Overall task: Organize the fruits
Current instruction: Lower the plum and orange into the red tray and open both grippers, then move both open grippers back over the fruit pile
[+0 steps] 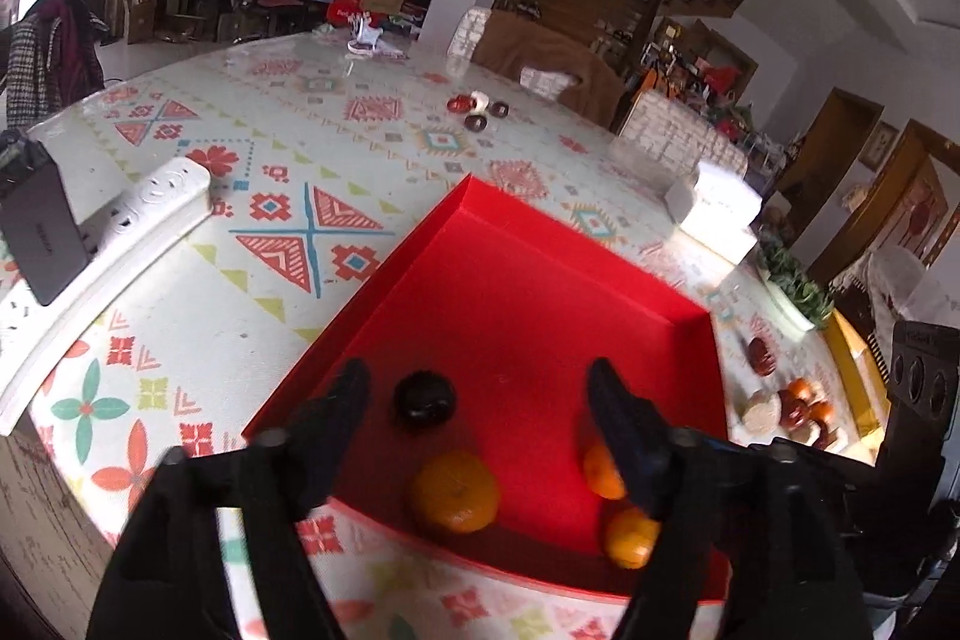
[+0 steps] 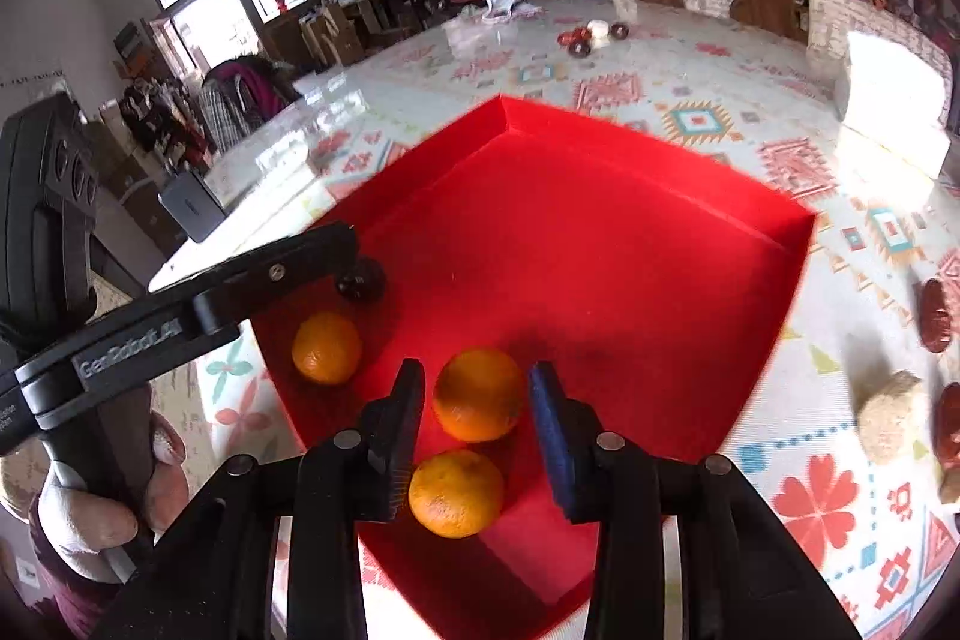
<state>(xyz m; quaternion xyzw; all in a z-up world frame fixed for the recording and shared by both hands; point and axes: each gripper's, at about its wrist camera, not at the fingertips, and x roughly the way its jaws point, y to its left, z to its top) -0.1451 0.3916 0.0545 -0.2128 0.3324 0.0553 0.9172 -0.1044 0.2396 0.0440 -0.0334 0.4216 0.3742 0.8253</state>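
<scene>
1. The right gripper (image 2: pixel 477 415) hangs over the near corner of the red tray (image 2: pixel 600 244), its fingers (image 2: pixel 402 418) spread apart on either side of one orange (image 2: pixel 478 394), not touching it.
2. A second orange (image 2: pixel 456 493) lies just below that one, beside the left finger; a third orange (image 2: pixel 327 347) sits further left, near the tray wall.
3. A dark round fruit (image 2: pixel 360 280) rests behind the third orange, just beside the tip of the left gripper (image 1: pixel 480 400), which reaches in from the left.
4. From the left wrist view, the left gripper's fingers (image 1: pixel 342 400) are released and wide, holding nothing; the dark fruit lies between them, nearer the left finger.
5. On the patterned tabletop (image 2: pixel 690 124) right of the tray lie dark red fruits (image 2: pixel 935 313) and a pale beige lump (image 2: pixel 888 415).
6. Farther back are a few small dark and red items (image 2: pixel 585 37); a white power strip (image 1: pixel 156 205) lies left of the tray.
</scene>
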